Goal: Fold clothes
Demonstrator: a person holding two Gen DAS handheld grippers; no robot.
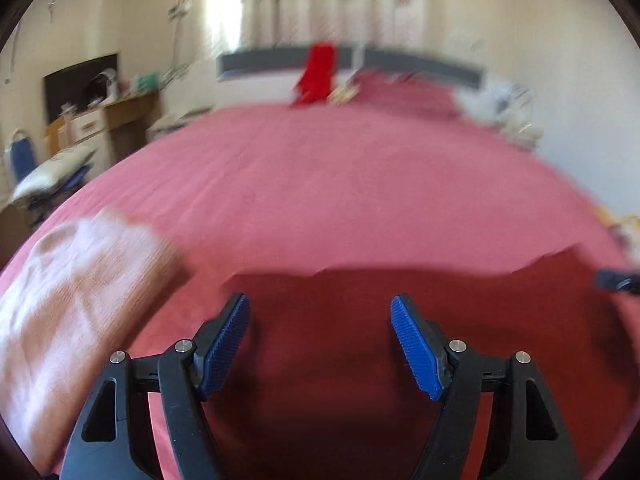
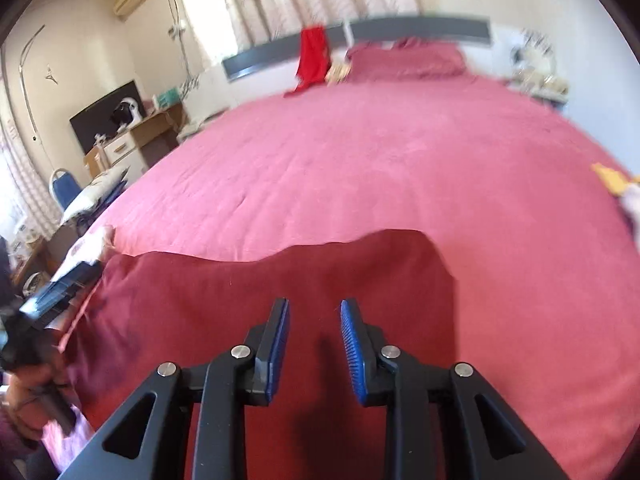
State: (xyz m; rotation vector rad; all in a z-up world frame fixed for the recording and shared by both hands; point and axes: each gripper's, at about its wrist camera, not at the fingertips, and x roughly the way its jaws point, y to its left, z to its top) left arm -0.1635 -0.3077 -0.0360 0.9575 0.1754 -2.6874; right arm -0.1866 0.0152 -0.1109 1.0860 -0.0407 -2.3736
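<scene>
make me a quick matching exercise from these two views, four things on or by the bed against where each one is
Things:
1. dark red garment
2. bright red cloth
3. white patterned cloth
4. blue chair

Places:
A. hanging over the grey headboard
B. on the floor beside the bed, to the left
C. spread on the near part of the bed, under both grippers
D. on the bed, left of the left gripper

Pairs: 1-C, 2-A, 3-D, 4-B
</scene>
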